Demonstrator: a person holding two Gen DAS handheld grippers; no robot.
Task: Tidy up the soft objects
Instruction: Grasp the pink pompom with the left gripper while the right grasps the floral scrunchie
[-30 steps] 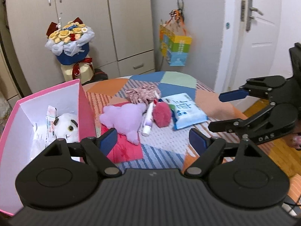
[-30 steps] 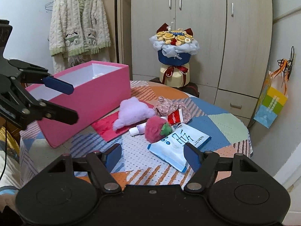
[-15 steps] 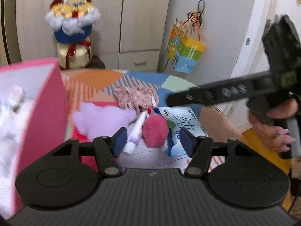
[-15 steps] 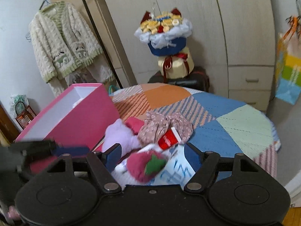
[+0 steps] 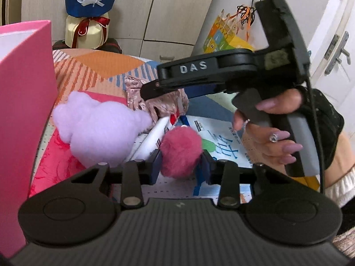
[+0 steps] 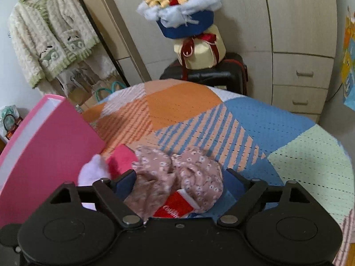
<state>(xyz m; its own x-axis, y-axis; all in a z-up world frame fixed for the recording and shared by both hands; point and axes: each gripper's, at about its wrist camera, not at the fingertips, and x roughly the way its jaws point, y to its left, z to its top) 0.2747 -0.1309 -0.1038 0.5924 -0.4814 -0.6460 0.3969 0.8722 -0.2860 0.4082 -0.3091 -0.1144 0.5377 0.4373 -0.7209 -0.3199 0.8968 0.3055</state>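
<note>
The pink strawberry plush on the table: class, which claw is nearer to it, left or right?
Left. The left claw has a finger on each side of the pink strawberry plush. The right claw is farther back, straddling the floral fabric pouch.

Illumination is soft, even and indoor; no hard shadows or glare appear. Both fisheye views bend straight lines strongly at the edges: the wardrobe (image 6: 299,33) doors curve. Slight motion blur softens the right gripper (image 5: 153,90) in the left view. The light source is probably overhead.
</note>
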